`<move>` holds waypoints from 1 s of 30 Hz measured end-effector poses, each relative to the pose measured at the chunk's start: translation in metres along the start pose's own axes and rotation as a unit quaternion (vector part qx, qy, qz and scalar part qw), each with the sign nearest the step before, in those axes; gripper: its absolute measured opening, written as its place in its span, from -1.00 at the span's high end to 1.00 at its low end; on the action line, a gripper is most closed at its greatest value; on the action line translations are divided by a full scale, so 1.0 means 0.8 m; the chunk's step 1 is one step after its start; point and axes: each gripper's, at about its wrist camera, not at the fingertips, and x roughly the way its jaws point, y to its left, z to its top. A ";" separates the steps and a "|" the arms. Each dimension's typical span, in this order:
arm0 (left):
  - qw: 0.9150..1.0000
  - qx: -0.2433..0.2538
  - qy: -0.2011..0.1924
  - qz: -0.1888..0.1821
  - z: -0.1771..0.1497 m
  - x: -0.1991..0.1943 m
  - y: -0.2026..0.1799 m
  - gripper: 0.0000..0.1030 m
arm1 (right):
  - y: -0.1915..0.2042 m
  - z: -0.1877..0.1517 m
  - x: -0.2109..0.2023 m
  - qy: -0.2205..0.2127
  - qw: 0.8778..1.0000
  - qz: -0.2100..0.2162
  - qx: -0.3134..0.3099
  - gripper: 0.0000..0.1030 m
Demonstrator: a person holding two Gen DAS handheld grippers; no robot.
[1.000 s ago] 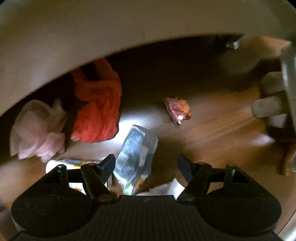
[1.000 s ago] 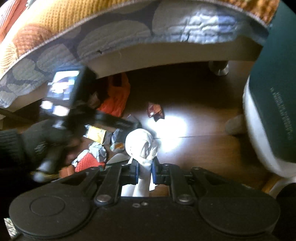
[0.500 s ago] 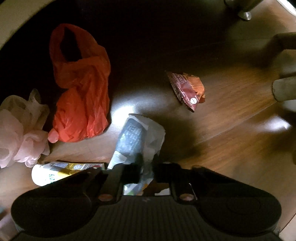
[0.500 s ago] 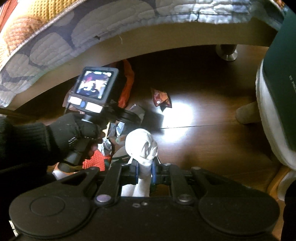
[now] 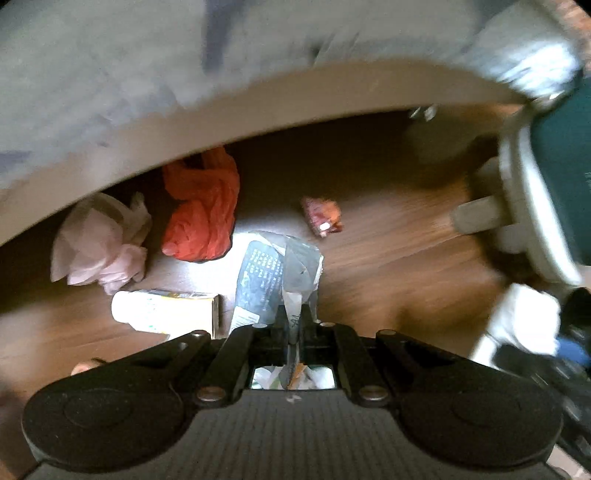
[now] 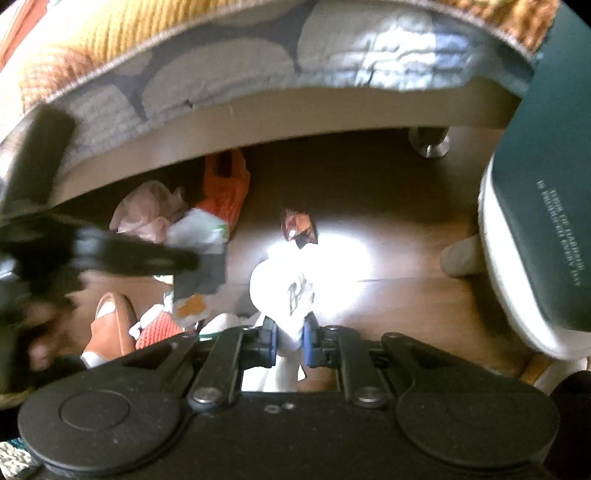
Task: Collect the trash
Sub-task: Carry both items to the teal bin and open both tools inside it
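- Nearest the left camera, the left tool is clamped on the grey printed wrapper, which sticks up from between its closed fingers, clear of the wooden floor.
- Nearest the right camera, the right tool stands narrow, pinching a crumpled white wad between its blue-padded fingers.
- Just left of the grey wrapper in the left view, a white and yellow carton lies on its side on the floor.
- Beyond the carton sits a pale pink plastic bag, and right beside it an orange-red plastic bag, both at the shadowed edge under the bed.
- Right of the orange-red bag, well apart from it, a small red snack wrapper lies alone on the lit floor.
- Seen from the right view, the left tool reaches in from the left edge as a blurred black shape with the wrapper hanging at its tip.
- Low on the left of that view, a foot in an orange slipper stands on the floor, with more red and white litter just beside it.
- Farthest off, the bed frame arcs across the top, carrying a grey patterned quilt and a yellow knit blanket.
- At the right edge stands a dark green bin with a white lining around it.
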 end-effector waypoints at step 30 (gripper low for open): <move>0.944 0.134 -0.281 -0.110 0.002 -0.423 -0.260 0.91 | -0.120 -0.006 -0.422 -0.363 0.928 -0.081 0.018 0.75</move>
